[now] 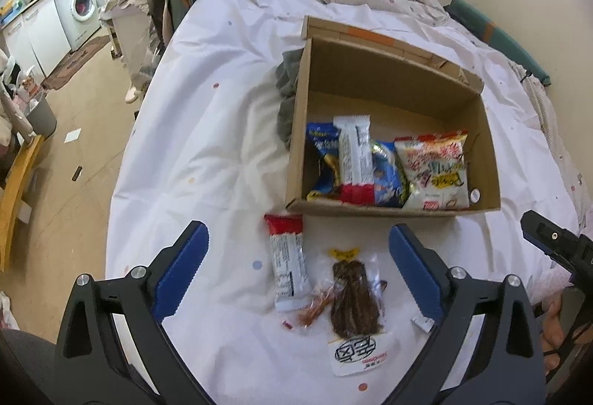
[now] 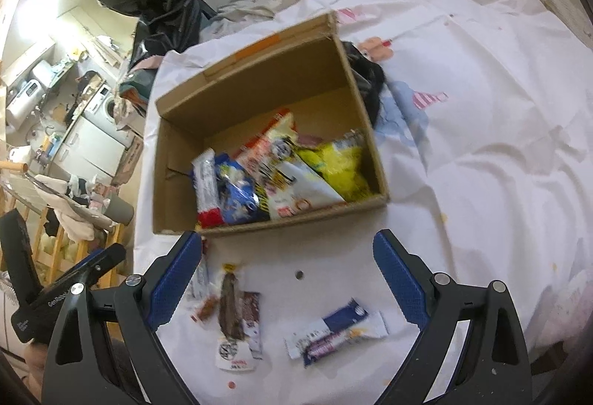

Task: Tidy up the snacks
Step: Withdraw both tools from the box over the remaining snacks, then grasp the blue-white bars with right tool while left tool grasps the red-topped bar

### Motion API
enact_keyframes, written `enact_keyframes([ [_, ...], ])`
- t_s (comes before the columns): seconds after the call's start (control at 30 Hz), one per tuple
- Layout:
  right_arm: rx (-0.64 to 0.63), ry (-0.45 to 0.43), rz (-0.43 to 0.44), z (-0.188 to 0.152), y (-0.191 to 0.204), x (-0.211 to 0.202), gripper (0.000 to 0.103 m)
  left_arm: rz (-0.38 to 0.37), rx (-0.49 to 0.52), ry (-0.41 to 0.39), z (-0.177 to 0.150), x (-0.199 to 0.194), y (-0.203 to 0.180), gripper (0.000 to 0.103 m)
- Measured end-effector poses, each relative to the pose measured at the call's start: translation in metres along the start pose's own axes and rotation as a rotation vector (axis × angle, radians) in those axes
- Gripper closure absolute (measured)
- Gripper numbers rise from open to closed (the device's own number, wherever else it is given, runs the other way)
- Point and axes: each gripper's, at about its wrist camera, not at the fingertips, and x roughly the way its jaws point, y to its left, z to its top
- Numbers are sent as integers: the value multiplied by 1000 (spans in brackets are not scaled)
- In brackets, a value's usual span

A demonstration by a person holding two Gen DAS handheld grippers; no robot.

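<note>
Pickup step: both grippers, left gripper (image 1: 298, 275) and right gripper (image 2: 287, 279), stand wide open, holding nothing. Loose snacks (image 1: 289, 264) lie on the bed at 6 o'clock of the box (image 1: 389, 210). Next: close on one packet.

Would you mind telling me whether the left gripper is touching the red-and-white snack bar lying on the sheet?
Apart. In the left wrist view the left gripper stands open, bare sheet between its fingers and the red-and-white snack bar.

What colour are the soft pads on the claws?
Blue pads, on black arms; clearest in the left wrist view.
</note>
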Motion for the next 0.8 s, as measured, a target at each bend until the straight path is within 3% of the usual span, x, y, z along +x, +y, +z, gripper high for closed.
enact_keyframes([
  [0.2,75,94,-29,-11,-25,10,7,2,-48,52,-7,7,7,7],
  [0.47,110,397,-108,-38,-43,64,7,18,-53,81,-8,13,5,7],
  [0.67,-138,422,-169,-46,-5,78,7,3,-70,109,-8,17,7,7],
  [0.8,-352,524,-177,-64,19,97,7,-1,-73,113,-8,17,7,7],
])
